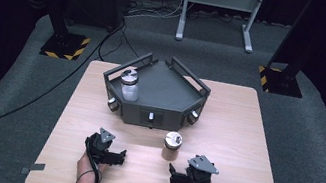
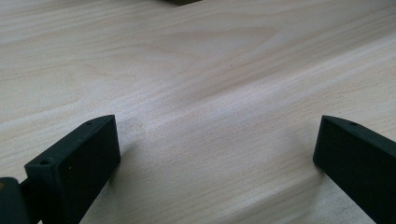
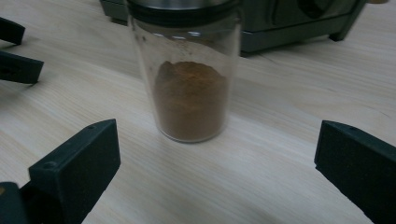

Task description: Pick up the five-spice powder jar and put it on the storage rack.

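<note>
Right gripper gapes before brown spice jar

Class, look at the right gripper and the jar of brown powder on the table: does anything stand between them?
Nothing visible does. The right gripper has its jaws wide apart and faces the jar of brown powder directly, with bare table between them. The grey tray sits behind the jar.

The pale wooden tabletop is evenly lit from overhead, while the room toward twelve o'clock sinks into darkness. The clear glass jar of brown powder carries small glints near its lid. Both gripper views are soft, their black jaws blurred, casting faint shadows.
</note>
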A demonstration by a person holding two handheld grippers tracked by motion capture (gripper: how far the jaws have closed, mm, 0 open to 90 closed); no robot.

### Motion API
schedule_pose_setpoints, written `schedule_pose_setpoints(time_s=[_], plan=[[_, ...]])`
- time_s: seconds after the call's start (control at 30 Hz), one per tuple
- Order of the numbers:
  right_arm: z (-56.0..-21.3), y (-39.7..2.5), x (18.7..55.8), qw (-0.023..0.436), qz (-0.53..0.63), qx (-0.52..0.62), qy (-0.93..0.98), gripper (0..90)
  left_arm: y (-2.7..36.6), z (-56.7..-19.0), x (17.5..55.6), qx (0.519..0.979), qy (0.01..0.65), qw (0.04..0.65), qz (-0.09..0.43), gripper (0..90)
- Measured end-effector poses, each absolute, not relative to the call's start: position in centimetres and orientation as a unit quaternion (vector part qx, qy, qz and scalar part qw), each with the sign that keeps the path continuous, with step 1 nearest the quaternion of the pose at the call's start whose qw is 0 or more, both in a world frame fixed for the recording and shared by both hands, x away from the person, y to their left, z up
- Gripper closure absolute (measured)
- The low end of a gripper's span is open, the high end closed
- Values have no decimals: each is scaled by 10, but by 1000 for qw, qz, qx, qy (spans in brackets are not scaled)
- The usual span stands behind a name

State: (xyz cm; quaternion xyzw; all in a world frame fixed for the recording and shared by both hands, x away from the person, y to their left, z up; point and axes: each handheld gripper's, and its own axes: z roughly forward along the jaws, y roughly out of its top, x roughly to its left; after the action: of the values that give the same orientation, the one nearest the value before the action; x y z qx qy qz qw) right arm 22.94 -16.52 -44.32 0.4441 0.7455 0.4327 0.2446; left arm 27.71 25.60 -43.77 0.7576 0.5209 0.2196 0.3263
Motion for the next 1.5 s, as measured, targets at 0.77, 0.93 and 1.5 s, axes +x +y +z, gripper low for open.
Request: schedule_pose_setpoints(time_s=[0.77, 0.93, 1.5], plan=[[-446, -130, 286, 228, 414, 426, 771, 0, 256, -438, 277, 757, 522, 326, 220, 2], [-448, -132, 286, 229, 420, 429, 766, 126, 256, -438, 277, 757, 522, 326, 220, 2], [-445, -136, 288, 224, 421, 417, 774, 296, 256, -438, 277, 757, 522, 326, 220, 2]])
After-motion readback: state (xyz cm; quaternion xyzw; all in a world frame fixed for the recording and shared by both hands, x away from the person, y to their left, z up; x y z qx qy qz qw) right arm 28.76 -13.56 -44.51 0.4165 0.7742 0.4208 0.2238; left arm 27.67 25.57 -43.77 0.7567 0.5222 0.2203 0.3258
